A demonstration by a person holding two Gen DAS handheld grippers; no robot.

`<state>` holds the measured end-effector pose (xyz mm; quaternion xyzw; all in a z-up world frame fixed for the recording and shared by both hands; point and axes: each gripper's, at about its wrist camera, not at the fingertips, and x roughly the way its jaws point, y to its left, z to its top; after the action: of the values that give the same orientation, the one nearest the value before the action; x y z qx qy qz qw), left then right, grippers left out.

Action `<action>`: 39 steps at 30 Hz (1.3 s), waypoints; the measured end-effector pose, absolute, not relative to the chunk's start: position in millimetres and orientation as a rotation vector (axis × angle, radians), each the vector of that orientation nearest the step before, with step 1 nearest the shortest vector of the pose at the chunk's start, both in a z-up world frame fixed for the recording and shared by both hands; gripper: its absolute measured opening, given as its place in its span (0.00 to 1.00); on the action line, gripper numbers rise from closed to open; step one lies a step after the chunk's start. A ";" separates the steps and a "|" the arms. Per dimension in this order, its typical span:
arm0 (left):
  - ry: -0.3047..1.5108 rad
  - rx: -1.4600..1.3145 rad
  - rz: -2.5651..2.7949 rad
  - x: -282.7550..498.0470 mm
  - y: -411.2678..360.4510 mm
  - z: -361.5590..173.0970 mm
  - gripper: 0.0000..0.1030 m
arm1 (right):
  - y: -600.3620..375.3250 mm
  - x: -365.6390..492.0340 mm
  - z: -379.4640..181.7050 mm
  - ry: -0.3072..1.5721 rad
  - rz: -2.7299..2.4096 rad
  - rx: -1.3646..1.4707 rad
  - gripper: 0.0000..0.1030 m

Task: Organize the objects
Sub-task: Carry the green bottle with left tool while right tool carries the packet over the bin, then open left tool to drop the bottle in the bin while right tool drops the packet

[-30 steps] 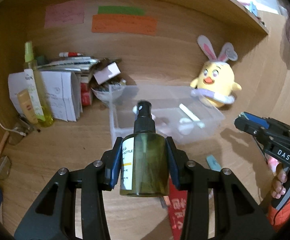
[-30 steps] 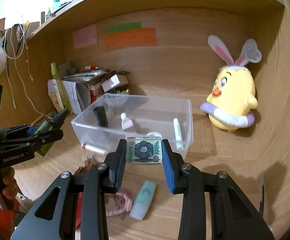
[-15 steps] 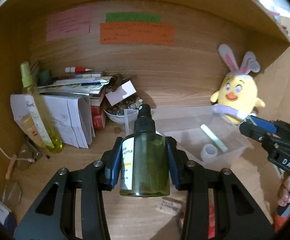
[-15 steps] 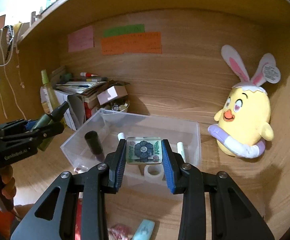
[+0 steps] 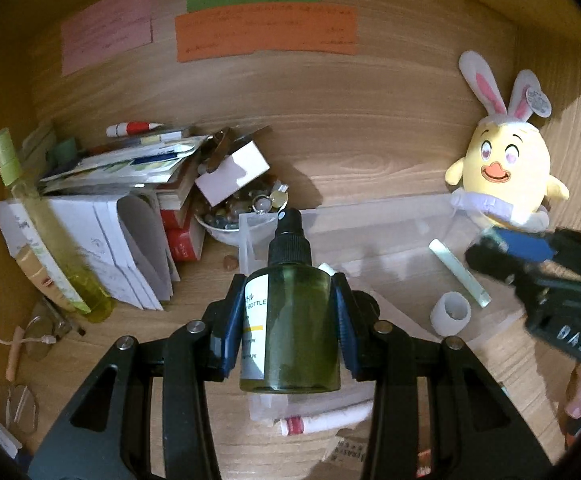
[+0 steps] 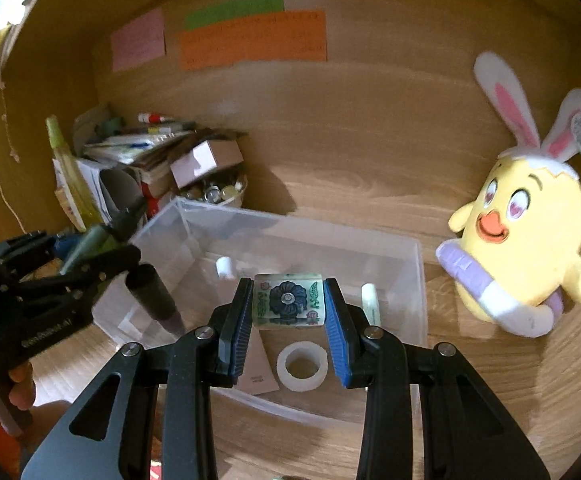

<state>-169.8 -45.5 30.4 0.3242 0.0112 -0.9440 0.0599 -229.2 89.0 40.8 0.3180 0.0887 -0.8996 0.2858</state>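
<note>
**Mia:** What is the left gripper (image 5: 290, 312) holding?

**Ben:** It pinches a dark green spray bottle (image 5: 290, 324) with a black pump top. Its blue pads press on both sides of the bottle. The bottle stands upright in the grip, held above the near left corner of the clear plastic bin (image 5: 374, 216).

**Mia:** And the right gripper (image 6: 288, 312)?

**Ben:** It pinches a small flat tile with a dark blue flower on it (image 6: 289, 305). The pads squeeze it from both sides. The tile hangs over the middle of the clear bin (image 6: 418, 280).

**Mia:** What is inside the bin?

**Ben:** A white roll of tape (image 6: 302, 367) lies near the front wall. A pale green stick (image 6: 370, 306) lies by the right wall. A dark tube (image 6: 154, 298) leans at the left side, and a small white cap (image 6: 225, 267) sits farther back.

**Mia:** Where is the bin?

**Ben:** It sits on the wooden counter (image 6: 490, 400), near the back wall. A yellow chick toy with bunny ears (image 6: 522, 248) sits just right of it. A bowl of beads (image 5: 242, 210) and a pile of papers and books (image 5: 122, 184) sit by the back left corner. A tall yellow spray bottle (image 5: 50, 232) stands at the far left. Coloured paper notes (image 5: 266, 32) stick on the back wall.
</note>
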 end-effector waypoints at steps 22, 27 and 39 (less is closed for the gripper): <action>0.151 1.037 -2.926 -185.7 -40.1 35.8 0.40 | 75.3 -244.5 3.5 0.303 -2.360 0.980 0.30; 0.138 1.108 -2.896 -189.6 -41.3 19.9 0.40 | 74.1 -244.8 0.3 0.302 -2.361 0.995 0.30; 0.125 1.112 -2.896 -184.5 -39.7 14.2 0.41 | 75.0 -242.2 1.3 0.285 -2.346 1.006 0.36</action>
<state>-184.5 -39.7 14.2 0.3582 0.0403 -0.9326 0.0186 -242.2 75.0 1.3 0.3759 0.1065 -0.8760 0.2827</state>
